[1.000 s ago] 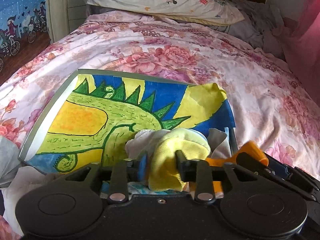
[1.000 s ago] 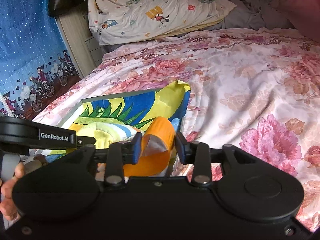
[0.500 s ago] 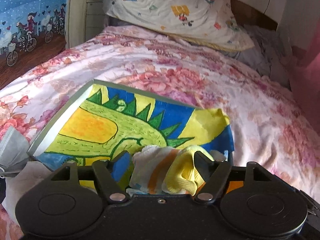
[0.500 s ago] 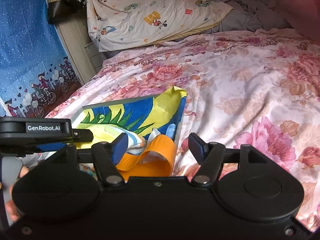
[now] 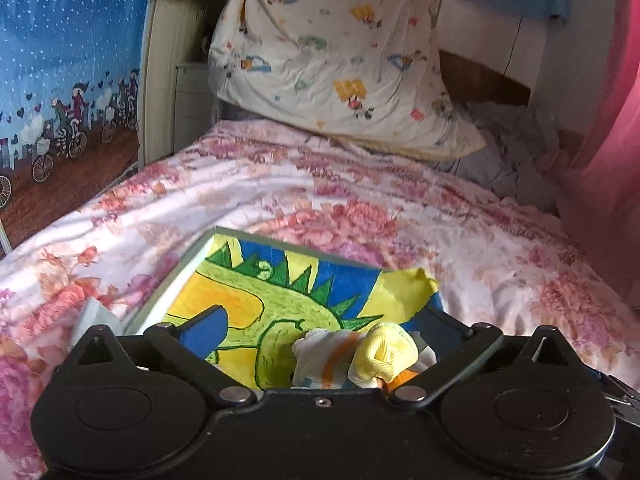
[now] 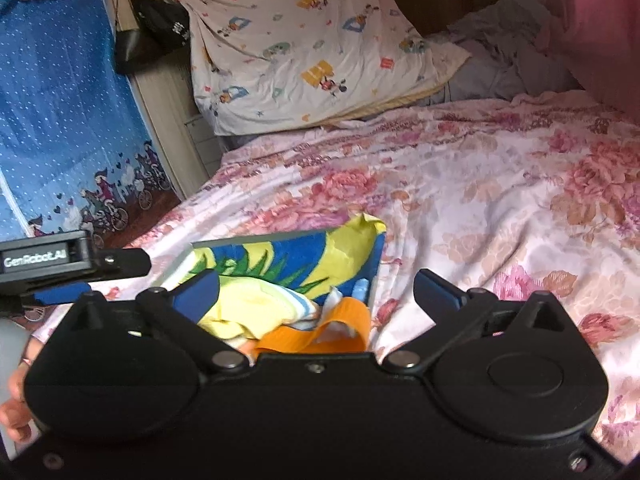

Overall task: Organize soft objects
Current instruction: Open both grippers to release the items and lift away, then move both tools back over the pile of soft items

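Observation:
A shallow box lined with a blue, yellow and green dinosaur picture lies on the bed. At its near end is a heap of small soft garments: a yellow piece, a white one with an orange stripe and an orange piece. My left gripper hangs above the heap, its jaws opening wide, and the pads touch nothing. My right gripper is also above it with its jaws opening. The yellow piece and the orange piece sit low between the fingers, free of the pads.
A floral bedspread covers the bed. A cartoon-print pillow leans at its head, beside crumpled grey bedding. A blue curtain hangs left, pink fabric right. A grey cloth lies left of the box. A hand shows lower left.
Both grippers went from shut on garments to wide open: the left let go of the yellow piece, the right of the orange one. Both rose and drew back, and the garments stayed in the box.

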Action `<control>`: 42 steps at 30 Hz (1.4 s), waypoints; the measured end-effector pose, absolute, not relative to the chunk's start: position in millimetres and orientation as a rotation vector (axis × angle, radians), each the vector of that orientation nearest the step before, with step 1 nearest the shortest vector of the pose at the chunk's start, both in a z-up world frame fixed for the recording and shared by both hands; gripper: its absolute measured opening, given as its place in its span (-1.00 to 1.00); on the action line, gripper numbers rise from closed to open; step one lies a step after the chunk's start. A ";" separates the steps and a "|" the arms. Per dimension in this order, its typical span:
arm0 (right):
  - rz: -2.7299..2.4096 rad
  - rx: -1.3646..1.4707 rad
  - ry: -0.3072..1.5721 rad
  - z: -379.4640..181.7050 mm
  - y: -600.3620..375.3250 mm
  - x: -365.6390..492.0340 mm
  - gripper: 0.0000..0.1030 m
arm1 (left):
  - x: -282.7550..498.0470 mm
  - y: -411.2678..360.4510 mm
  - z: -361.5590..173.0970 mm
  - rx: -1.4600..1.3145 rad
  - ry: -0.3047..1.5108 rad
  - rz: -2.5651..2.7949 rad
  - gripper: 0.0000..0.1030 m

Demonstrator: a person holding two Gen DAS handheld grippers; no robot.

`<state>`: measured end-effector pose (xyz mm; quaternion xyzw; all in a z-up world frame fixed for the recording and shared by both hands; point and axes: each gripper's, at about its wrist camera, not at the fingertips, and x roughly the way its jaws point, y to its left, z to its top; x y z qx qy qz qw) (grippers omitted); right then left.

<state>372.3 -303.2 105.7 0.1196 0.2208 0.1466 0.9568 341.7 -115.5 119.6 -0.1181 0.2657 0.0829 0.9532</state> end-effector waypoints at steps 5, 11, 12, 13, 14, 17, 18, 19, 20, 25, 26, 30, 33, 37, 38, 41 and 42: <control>0.293 0.200 0.408 125.9 -295.5 341.6 0.99 | 307.8 -106.7 136.1 -0.268 0.500 0.143 0.98; 0.294 0.204 0.352 151.7 -291.0 301.8 0.99 | 259.4 -93.5 143.6 -0.267 0.466 0.125 0.98; 0.296 0.206 0.344 155.9 -289.9 294.8 0.99 | 251.1 -90.6 144.6 -0.267 0.462 0.123 0.98; 0.298 0.205 0.333 160.4 -289.0 287.5 0.99 | 243.5 -88.4 145.7 -0.268 0.459 0.123 0.98; 0.298 0.202 0.322 164.6 -287.8 280.0 0.99 | 236.1 -86.3 146.3 -0.272 0.456 0.121 0.98; 0.293 0.194 0.302 174.8 -284.5 258.6 0.99 | 214.7 -79.0 149.0 -0.287 0.444 0.112 0.98; 0.293 0.189 0.297 175.5 -283.8 255.7 0.99 | 207.3 -76.8 149.8 -0.291 0.440 0.108 0.98; 0.294 0.184 0.293 177.5 -281.8 249.5 0.99 | 200.7 -74.9 150.5 -0.292 0.436 0.105 0.98; 0.292 0.180 0.290 178.7 -279.9 244.0 0.99 | 195.0 -74.0 150.7 -0.290 0.429 0.105 0.98; 0.283 0.146 0.274 183.8 -264.2 212.1 0.99 | 166.9 -68.1 146.9 -0.266 0.398 0.101 0.98; 0.281 0.138 0.272 183.1 -262.3 210.1 0.99 | 163.4 -66.5 145.5 -0.267 0.397 0.099 0.98; 0.279 0.106 0.267 181.3 -254.5 199.0 0.99 | 149.3 -58.8 136.2 -0.283 0.398 0.102 0.98; 0.282 0.076 0.271 179.7 -247.2 188.1 0.99 | 141.9 -52.1 126.2 -0.289 0.401 0.107 0.98; 0.273 0.027 0.278 176.7 -235.0 183.9 0.99 | 135.4 -40.5 109.8 -0.295 0.412 0.116 0.98; 0.272 0.019 0.280 176.1 -232.7 183.4 0.99 | 134.2 -37.5 105.6 -0.291 0.412 0.119 0.98; 0.285 0.008 0.294 175.4 -228.2 184.5 0.99 | 129.4 -29.7 90.8 -0.264 0.398 0.131 0.98; 0.294 0.007 0.299 175.7 -228.0 183.7 0.99 | 128.7 -27.4 85.4 -0.247 0.394 0.132 0.98</control>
